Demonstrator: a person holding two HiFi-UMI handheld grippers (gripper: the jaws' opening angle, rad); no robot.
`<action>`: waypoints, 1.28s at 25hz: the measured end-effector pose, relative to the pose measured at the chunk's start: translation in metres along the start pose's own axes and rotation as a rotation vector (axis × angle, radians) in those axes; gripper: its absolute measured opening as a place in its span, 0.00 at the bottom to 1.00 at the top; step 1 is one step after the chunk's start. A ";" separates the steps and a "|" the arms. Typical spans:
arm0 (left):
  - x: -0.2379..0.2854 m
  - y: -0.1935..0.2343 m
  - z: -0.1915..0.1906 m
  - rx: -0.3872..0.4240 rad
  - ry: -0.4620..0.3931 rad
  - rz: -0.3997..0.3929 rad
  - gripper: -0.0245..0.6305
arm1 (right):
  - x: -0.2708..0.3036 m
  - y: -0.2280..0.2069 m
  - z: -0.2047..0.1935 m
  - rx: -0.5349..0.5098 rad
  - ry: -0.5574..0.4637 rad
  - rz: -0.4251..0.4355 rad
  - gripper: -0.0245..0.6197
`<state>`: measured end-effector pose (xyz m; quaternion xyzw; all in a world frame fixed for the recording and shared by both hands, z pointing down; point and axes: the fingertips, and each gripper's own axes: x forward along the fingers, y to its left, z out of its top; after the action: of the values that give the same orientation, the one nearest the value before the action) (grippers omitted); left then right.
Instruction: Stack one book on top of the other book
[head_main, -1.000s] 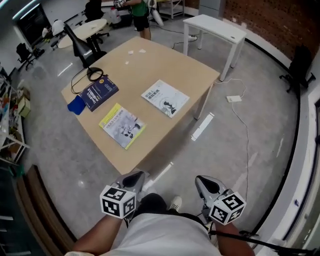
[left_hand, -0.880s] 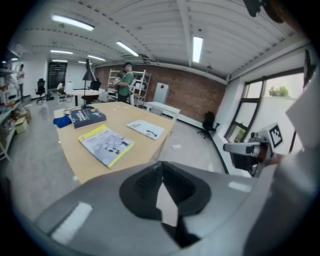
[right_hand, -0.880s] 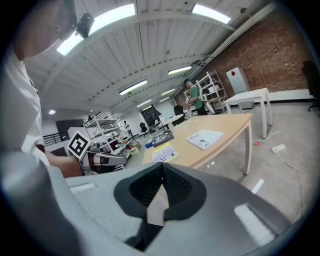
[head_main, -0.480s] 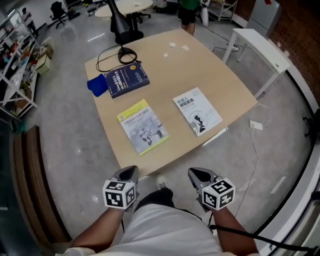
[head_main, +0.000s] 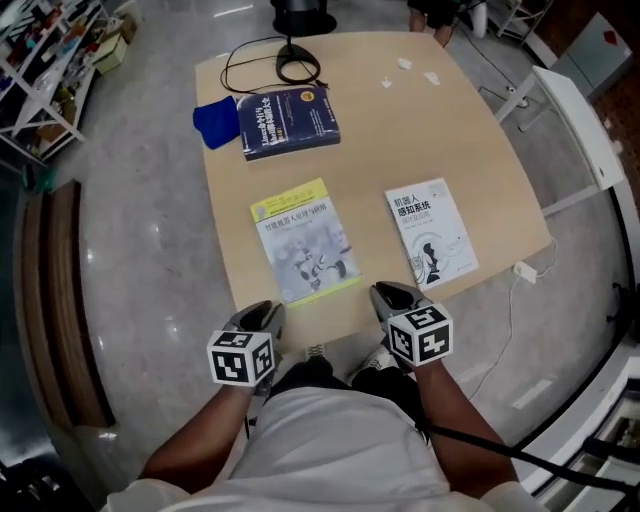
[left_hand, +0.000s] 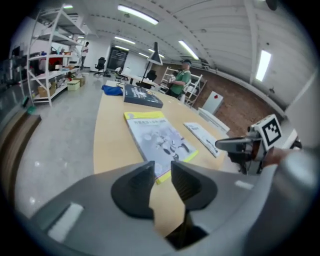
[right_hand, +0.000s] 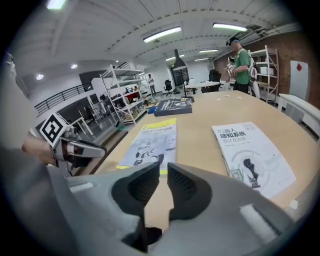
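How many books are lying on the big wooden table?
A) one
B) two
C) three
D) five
C: three books lie flat and apart on the table: a dark blue book at the far side, and a yellow-edged book and a white book nearer the person.

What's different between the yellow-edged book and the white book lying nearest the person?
The yellow-edged book has a grey illustrated cover; the white book is mostly plain with dark print. The yellow-edged book looks wider than the white book. The yellow-edged book sits centrally, the white book toward the right edge of the table. Both lie flat, closed and apart.
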<state>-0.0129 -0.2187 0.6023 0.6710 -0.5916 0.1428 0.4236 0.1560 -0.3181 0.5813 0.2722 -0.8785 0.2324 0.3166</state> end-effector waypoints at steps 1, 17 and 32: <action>0.004 0.001 0.000 -0.024 -0.001 0.009 0.22 | 0.010 -0.005 0.002 -0.005 0.009 0.003 0.11; 0.054 0.008 -0.012 -0.303 0.053 0.058 0.29 | 0.081 -0.019 -0.012 0.015 0.150 0.141 0.21; 0.050 0.005 -0.028 -0.251 0.084 0.044 0.27 | 0.068 -0.006 -0.030 0.086 0.184 0.166 0.19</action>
<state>0.0042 -0.2316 0.6559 0.5929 -0.6012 0.1046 0.5254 0.1283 -0.3272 0.6502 0.1892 -0.8544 0.3196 0.3634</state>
